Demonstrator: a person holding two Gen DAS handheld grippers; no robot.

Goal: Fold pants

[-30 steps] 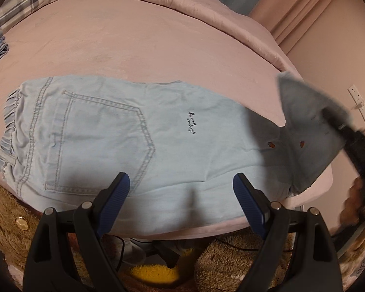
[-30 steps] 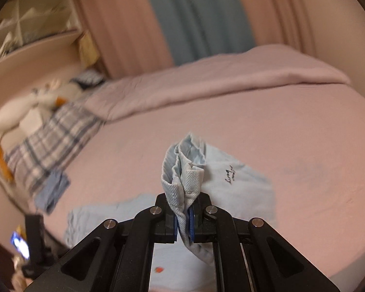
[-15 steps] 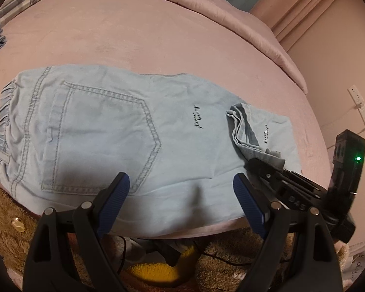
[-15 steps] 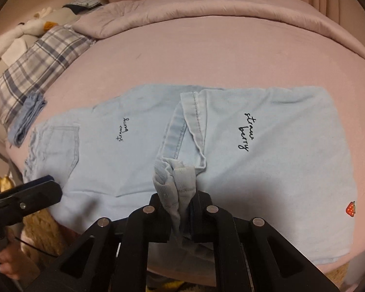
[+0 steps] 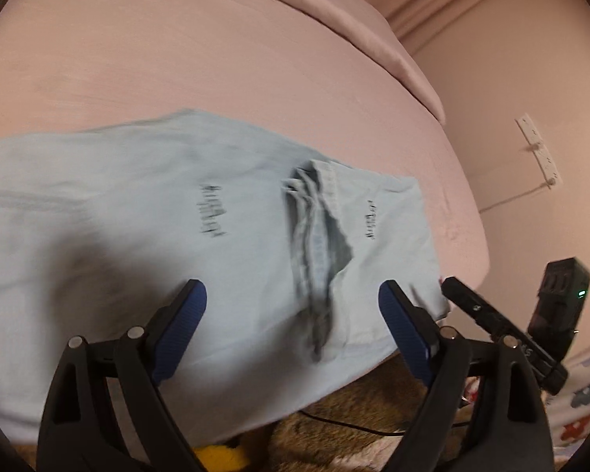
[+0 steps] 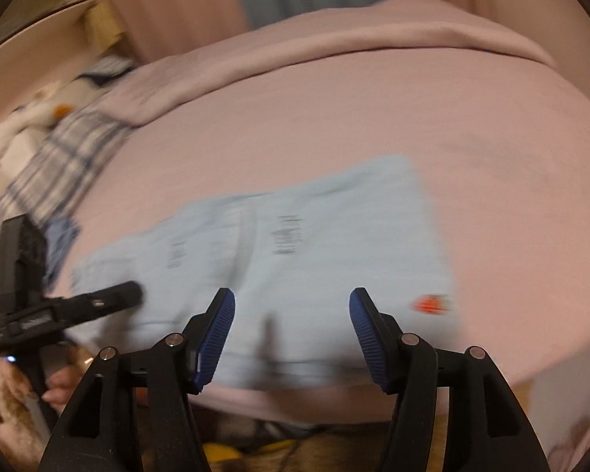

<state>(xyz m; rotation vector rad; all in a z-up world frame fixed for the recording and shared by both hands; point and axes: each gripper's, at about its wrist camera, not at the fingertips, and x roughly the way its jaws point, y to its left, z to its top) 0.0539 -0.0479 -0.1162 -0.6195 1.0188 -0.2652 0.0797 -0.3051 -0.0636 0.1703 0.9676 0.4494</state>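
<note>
Light blue denim pants lie flat on the pink bed, with the leg end folded back over the middle; the folded hem lies bunched in a ridge. My left gripper hovers open over the near edge of the pants, the hem ridge between its blue pads but untouched. In the right wrist view the pants show black script and a red strawberry mark. My right gripper is opening above the near edge, with nothing between its pads. The left gripper's body shows at the left.
The pink bed fills both views, with a rolled pink duvet at the back. A plaid pillow and a plush toy lie at the far left. A brown fluffy rug is on the floor below the bed edge.
The right gripper laid the leg end onto the pants, opened and let the hem go, then drew back. The left gripper moved right along the near edge toward the fold.
</note>
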